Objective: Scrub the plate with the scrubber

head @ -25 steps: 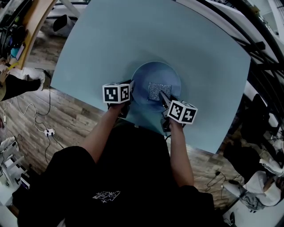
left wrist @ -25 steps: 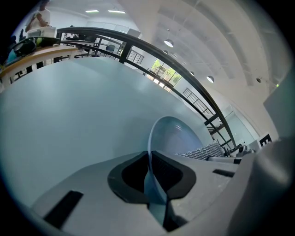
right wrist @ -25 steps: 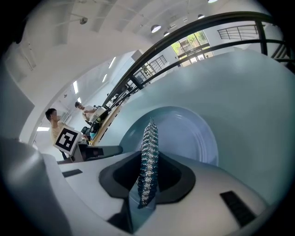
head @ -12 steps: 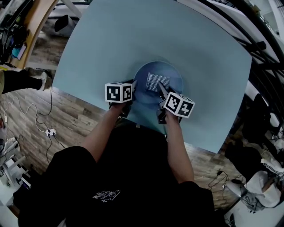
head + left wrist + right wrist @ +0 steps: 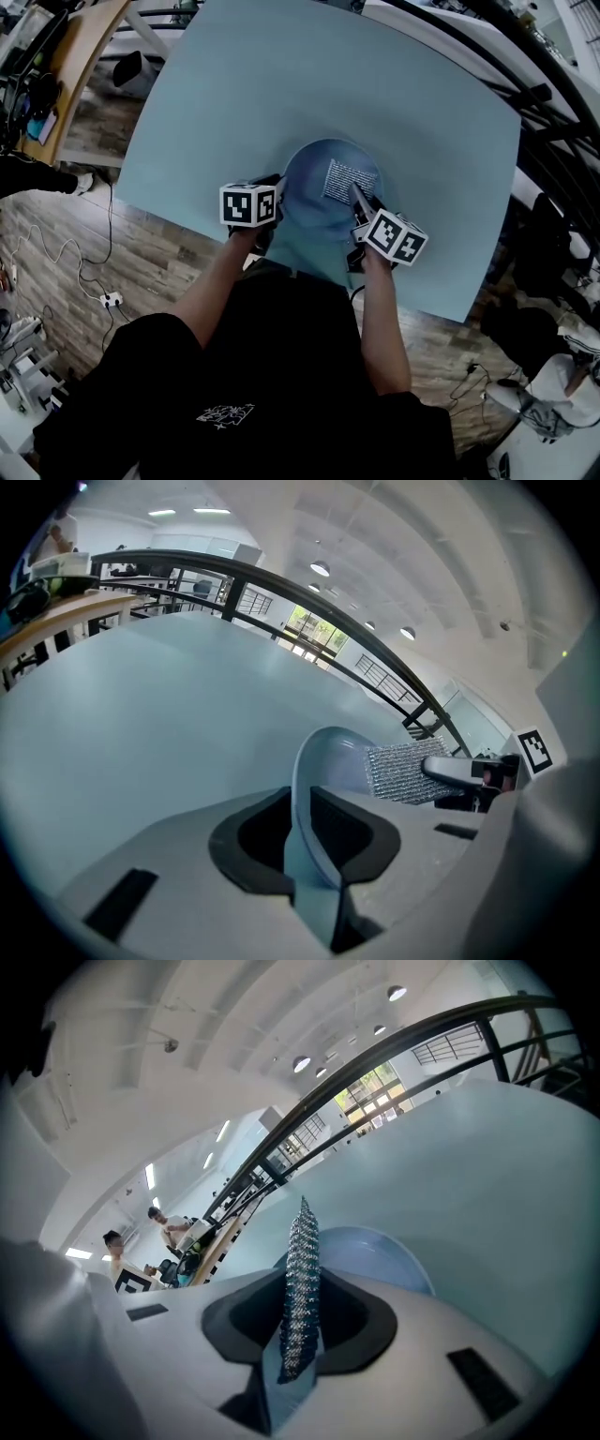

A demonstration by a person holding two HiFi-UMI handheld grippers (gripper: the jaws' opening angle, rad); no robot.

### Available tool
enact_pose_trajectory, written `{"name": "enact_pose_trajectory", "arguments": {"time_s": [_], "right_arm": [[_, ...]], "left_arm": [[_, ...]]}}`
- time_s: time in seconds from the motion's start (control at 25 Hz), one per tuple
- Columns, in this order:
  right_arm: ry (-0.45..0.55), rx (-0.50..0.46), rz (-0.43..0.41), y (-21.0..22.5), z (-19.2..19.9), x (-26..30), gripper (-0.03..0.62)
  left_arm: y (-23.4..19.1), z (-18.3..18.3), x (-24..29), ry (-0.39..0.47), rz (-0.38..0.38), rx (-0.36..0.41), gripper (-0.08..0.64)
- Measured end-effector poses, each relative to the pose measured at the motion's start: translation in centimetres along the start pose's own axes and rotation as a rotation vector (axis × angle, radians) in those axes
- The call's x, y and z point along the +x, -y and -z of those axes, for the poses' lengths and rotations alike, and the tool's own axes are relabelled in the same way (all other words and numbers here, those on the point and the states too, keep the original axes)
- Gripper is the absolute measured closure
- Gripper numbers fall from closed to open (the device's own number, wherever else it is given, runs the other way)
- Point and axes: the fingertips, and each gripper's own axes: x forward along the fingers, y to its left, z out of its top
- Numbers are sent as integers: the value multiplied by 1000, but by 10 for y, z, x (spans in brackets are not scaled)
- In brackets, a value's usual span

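A pale blue plate (image 5: 314,183) lies on the light blue table (image 5: 281,84) just in front of me. My left gripper (image 5: 272,192) is shut on the plate's left rim, which runs edge-on between its jaws in the left gripper view as plate (image 5: 323,789). A silver mesh scrubber (image 5: 347,178) lies flat on the plate's right half, and my right gripper (image 5: 358,199) is shut on its near edge. In the right gripper view the scrubber (image 5: 300,1279) stands edge-on between the jaws, with the plate (image 5: 384,1251) behind it. The scrubber (image 5: 403,771) also shows in the left gripper view.
The table's near edge (image 5: 309,272) runs close to my body, with wooden floor (image 5: 112,244) and cables below at left. A wooden bench (image 5: 66,66) stands at far left, dark railings (image 5: 553,122) at right. Two people (image 5: 141,1241) stand far off in the right gripper view.
The scrubber and right gripper have slid from the plate's middle toward its upper right part. The left gripper has kept its hold on the rim.
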Motion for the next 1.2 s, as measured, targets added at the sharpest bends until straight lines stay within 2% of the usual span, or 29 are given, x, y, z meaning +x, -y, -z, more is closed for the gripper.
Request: {"name": "enact_pose_trajectory", "arguments": {"time_s": [0.36, 0.48, 0.88, 1.04, 1.2], "right_arm": [[169, -47, 52, -18, -26, -49, 507], [227, -101, 79, -30, -36, -69, 508], [376, -273, 191, -70, -53, -127, 508], [433, -318, 213, -81, -63, -148, 508], [457, -338, 178, -88, -78, -163, 508]], "left_arm": [[8, -29, -33, 58, 18, 100, 514], [18, -41, -47, 83, 46, 131, 525], [59, -73, -91, 181, 151, 313, 551], [78, -88, -106, 244, 196, 326, 551], [99, -104, -120, 297, 209, 338, 551]]}}
